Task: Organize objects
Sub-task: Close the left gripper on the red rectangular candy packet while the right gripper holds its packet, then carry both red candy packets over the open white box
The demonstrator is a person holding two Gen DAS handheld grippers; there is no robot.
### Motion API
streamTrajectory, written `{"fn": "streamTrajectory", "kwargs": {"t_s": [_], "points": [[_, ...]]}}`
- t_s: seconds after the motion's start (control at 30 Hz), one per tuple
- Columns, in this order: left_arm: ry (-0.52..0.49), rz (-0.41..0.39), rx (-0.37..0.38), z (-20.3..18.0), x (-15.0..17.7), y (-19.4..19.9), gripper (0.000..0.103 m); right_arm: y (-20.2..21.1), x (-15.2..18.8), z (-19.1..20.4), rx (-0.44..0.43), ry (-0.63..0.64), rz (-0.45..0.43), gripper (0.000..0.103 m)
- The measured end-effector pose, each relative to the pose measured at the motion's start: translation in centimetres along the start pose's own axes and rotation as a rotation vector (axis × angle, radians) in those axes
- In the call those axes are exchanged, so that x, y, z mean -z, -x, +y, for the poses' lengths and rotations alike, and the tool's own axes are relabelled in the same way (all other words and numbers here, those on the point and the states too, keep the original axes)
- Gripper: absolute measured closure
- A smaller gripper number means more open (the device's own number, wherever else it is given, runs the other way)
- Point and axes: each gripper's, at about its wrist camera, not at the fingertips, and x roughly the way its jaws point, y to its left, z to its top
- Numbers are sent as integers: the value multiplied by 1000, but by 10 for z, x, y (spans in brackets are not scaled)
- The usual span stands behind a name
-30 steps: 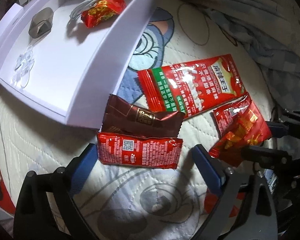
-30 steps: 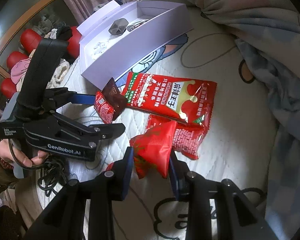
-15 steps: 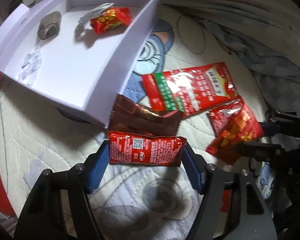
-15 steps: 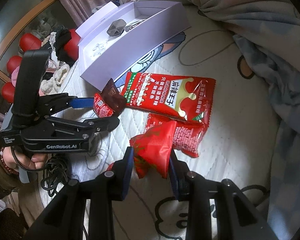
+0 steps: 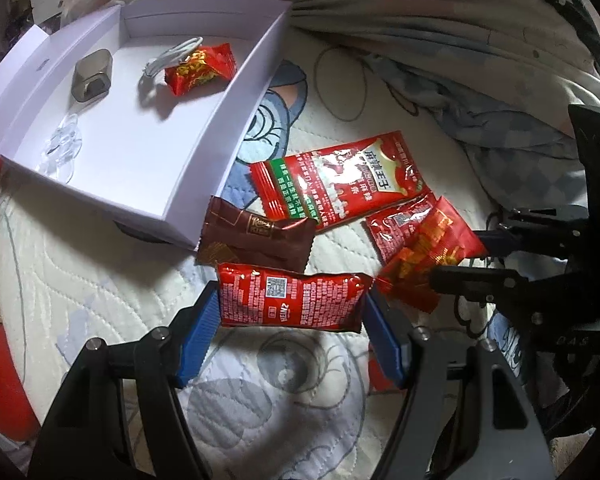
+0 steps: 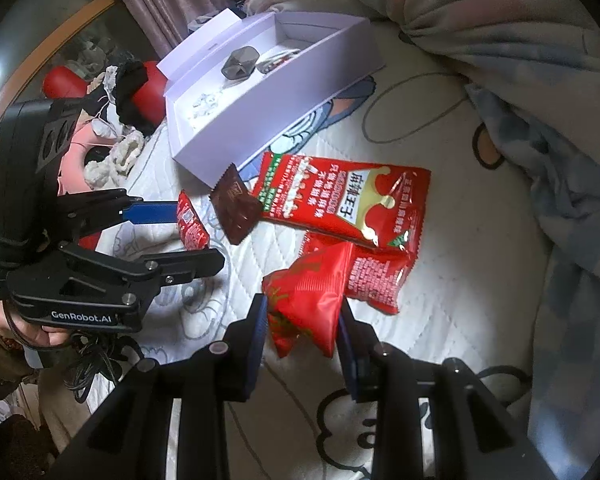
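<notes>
My left gripper (image 5: 290, 312) is shut on a red Heinz ketchup packet (image 5: 290, 300), held across its length just above the quilt; the packet shows edge-on in the right wrist view (image 6: 192, 226). My right gripper (image 6: 304, 316) is shut on a red snack packet (image 6: 306, 302), which also shows at the right of the left wrist view (image 5: 424, 260). A brown chocolate packet (image 5: 256, 242) lies by the corner of the open white box (image 5: 204, 136). A large red snack bag (image 5: 340, 182) lies right of the box, partly over another small red packet (image 6: 374, 276).
The box holds a red candy (image 5: 200, 68), a white cable (image 5: 168, 56), a grey case (image 5: 92, 76) and clear plastic pieces (image 5: 62, 148). A bunched blanket (image 6: 500, 40) borders the quilt at the back and right. Red items and clothing (image 6: 132, 92) lie left of the bed.
My left gripper has moved forward and closed on the ketchup packet, lifting it slightly. My right gripper has kept its hold on the red snack packet with little movement.
</notes>
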Motion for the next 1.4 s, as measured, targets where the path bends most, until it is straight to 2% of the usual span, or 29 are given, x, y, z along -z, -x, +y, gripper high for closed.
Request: {"fn": "streamTrajectory", "kwargs": {"t_s": [0.03,0.07,0.27,0.83,1.13,1.4], "points": [[5,-2,0,2,1,3,35,2,0,2,1,3,-2,71],[9,-4,-2,-13,10,1,35,3,0,3,1,5,-3,71],[32,-15,-17,-16,16,5,35,9,-4,19,-9,29,-10,71],[100,-81,-90,9,46,68,35,29,-20,94,-55,157,-40,71],[129,-120,-128,16,64,102,35,45,-18,130,-72,217,-71,71],[130,-159,-147,18,65,125,35,55,-21,153,-76,260,-88,71]]}}
